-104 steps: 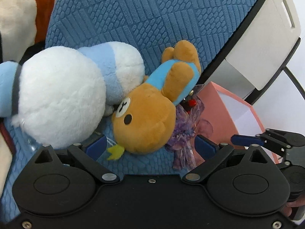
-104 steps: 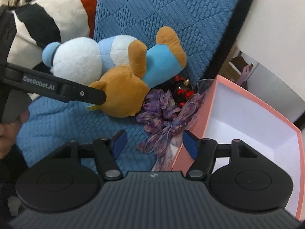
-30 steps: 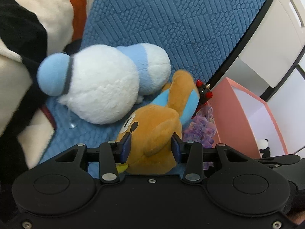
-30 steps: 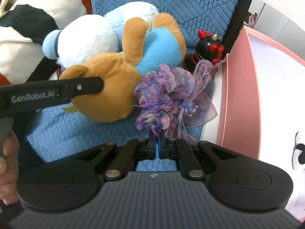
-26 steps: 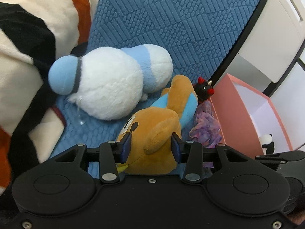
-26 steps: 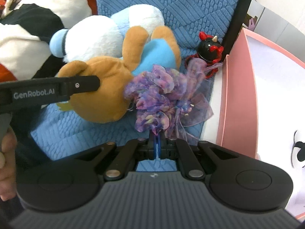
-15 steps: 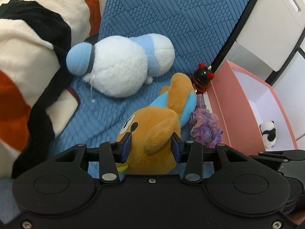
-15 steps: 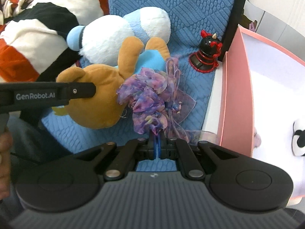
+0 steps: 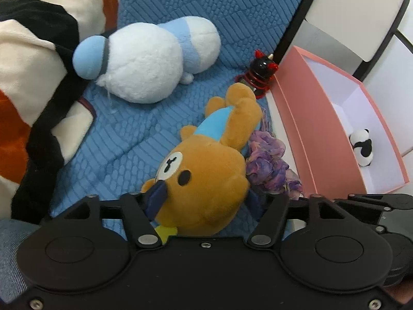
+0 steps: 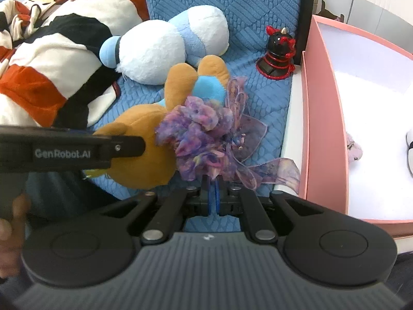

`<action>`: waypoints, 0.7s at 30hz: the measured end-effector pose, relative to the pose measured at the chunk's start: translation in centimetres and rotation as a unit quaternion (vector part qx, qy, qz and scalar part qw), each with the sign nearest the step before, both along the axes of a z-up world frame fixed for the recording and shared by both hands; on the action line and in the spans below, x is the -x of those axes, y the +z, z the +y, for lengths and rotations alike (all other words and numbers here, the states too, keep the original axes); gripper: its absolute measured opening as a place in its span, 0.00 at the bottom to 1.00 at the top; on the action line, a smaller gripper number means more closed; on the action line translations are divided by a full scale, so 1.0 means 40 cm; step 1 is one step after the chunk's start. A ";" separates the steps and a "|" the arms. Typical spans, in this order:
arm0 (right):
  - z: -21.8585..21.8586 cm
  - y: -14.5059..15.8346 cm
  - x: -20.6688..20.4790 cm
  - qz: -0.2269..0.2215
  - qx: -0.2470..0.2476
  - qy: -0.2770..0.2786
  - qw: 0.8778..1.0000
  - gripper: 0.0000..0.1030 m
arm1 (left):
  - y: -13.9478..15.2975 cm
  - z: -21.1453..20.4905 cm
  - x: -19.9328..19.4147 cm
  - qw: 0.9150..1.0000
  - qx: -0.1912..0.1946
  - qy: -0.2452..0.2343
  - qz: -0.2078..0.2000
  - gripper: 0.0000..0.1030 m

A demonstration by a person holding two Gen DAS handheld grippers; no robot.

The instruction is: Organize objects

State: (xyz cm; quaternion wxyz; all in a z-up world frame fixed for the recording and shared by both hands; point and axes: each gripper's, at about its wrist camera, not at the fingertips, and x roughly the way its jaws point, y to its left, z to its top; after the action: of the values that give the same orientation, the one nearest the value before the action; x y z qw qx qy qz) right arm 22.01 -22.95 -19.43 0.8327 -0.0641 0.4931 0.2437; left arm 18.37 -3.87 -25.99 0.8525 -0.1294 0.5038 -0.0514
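A blue quilted bed cover carries the toys, a striped blanket bunched at its left. The left claw clamps the brown bear's head; the right claw is clenched on the purple ribbon flower. Beside the bed stands a pink box, probably holding a small panda. White cupboards behind.

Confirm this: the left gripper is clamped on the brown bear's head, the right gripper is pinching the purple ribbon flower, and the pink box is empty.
Not quite. The pink box is not empty: the left wrist view shows a small panda toy inside it. The rest holds: left gripper on the brown bear, right gripper pinching the purple ribbon flower.
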 end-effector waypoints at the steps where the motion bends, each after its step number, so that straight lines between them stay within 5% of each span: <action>1: 0.000 -0.002 -0.001 0.002 0.001 0.000 1.000 0.08 | -0.002 -0.001 -0.004 1.000 0.003 -0.004 0.003 0.73; 4: -0.003 -0.009 -0.009 0.005 0.009 -0.002 1.000 0.12 | -0.009 -0.006 -0.021 1.000 0.001 -0.013 0.011 0.77; 8: -0.014 -0.004 -0.019 -0.009 0.006 -0.009 1.000 0.51 | -0.017 -0.009 -0.050 0.999 0.007 -0.025 0.022 0.81; 21: 0.024 -0.046 -0.074 -0.028 0.003 0.030 0.999 0.51 | -0.073 -0.025 -0.159 0.996 0.006 -0.070 0.062 0.86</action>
State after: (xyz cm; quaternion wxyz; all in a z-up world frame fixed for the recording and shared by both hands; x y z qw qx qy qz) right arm 24.99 -21.99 -21.28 0.8383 -0.0876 0.4682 0.2651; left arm 24.72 -4.87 -28.92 0.8133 -0.1019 0.5631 -0.1056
